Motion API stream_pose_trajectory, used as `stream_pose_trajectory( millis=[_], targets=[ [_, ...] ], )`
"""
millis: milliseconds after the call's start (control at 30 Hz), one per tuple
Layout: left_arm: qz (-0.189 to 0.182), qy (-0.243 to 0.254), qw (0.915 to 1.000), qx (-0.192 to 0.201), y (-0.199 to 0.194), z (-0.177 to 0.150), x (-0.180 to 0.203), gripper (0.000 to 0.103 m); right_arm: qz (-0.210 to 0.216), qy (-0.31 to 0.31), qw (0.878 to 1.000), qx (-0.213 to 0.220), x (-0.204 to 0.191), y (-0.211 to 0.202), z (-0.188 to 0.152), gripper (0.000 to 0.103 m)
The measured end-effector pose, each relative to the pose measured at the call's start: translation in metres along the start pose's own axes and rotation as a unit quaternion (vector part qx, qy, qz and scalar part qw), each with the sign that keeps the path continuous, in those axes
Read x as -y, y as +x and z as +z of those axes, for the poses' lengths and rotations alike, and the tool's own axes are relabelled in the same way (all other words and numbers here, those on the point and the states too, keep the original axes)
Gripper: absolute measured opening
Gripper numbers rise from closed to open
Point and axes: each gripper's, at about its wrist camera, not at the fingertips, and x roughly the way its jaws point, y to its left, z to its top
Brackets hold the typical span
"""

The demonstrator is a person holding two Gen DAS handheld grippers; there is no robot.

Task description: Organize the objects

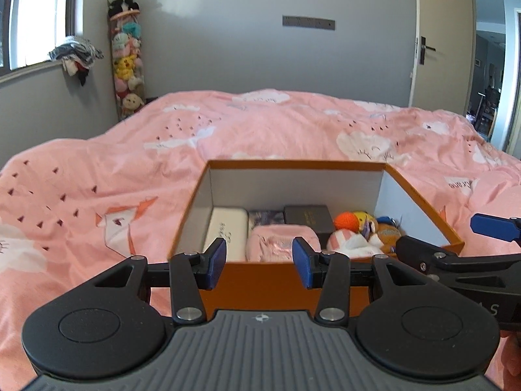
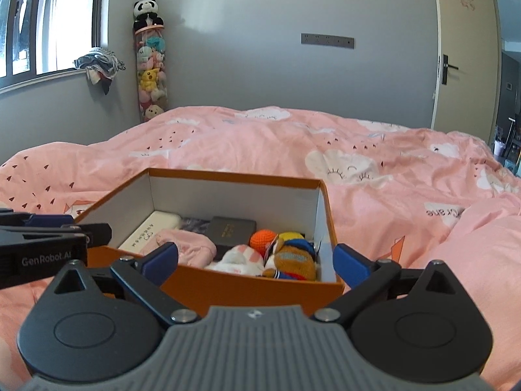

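An open orange box [image 1: 280,282] [image 2: 237,285] with white inner walls sits on the pink bed. Inside lie a white case [image 1: 224,231] [image 2: 149,231], a pink pouch [image 1: 281,246] [image 2: 192,246], a dark box [image 1: 307,216] [image 2: 231,229], an orange knitted ball [image 1: 345,221] [image 2: 263,238], a pink-and-white plush [image 2: 242,257] and a brown plush toy [image 2: 291,259]. My left gripper [image 1: 259,265] is open and empty just before the box's near wall. My right gripper [image 2: 255,260] is wide open and empty over the box's near right corner.
The pink duvet [image 1: 260,130] [image 2: 390,189] covers the bed all round the box. A tall clear tube of plush toys [image 1: 127,55] [image 2: 151,62] stands in the far corner. A window with clothes on its sill is at left; a door [image 2: 462,52] is at right.
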Motion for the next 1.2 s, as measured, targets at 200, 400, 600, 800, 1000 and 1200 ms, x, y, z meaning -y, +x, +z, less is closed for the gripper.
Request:
stream_pose_trajectory(
  millis=[200, 400, 600, 800, 1000, 1200],
  targets=[
    [0.007, 0.005, 0.9999, -0.011, 0.0009, -0.0009, 0.0007, 0.052, 0.001, 0.006, 1.000, 0.000, 0.0018, -0.0001, -0.0021, 0.101],
    [0.011, 0.010, 0.9999, -0.007, -0.0043, -0.0002, 0.0011, 0.052, 0.003, 0.003, 1.000, 0.003, 0.0005, -0.0044, -0.0027, 0.101],
    [0.012, 0.011, 0.9999, -0.007, -0.0058, 0.0019, 0.0010, 0.053, -0.002, 0.004, 1.000, 0.004, -0.0005, -0.0068, -0.0030, 0.101],
    [0.011, 0.011, 0.9998, -0.008, -0.0056, 0.0023, 0.0002, 0.053, -0.003, 0.002, 1.000, 0.002, -0.0023, -0.0058, -0.0035, 0.101],
    [0.008, 0.012, 0.9998, -0.011, -0.0042, 0.0014, -0.0007, 0.053, -0.002, -0.001, 1.000, -0.003, -0.0034, -0.0048, -0.0055, 0.101],
    [0.008, 0.012, 0.9998, -0.012, -0.0038, 0.0008, -0.0004, 0.053, -0.002, 0.000, 1.000, -0.006, -0.0030, -0.0038, -0.0061, 0.101]
  ],
)
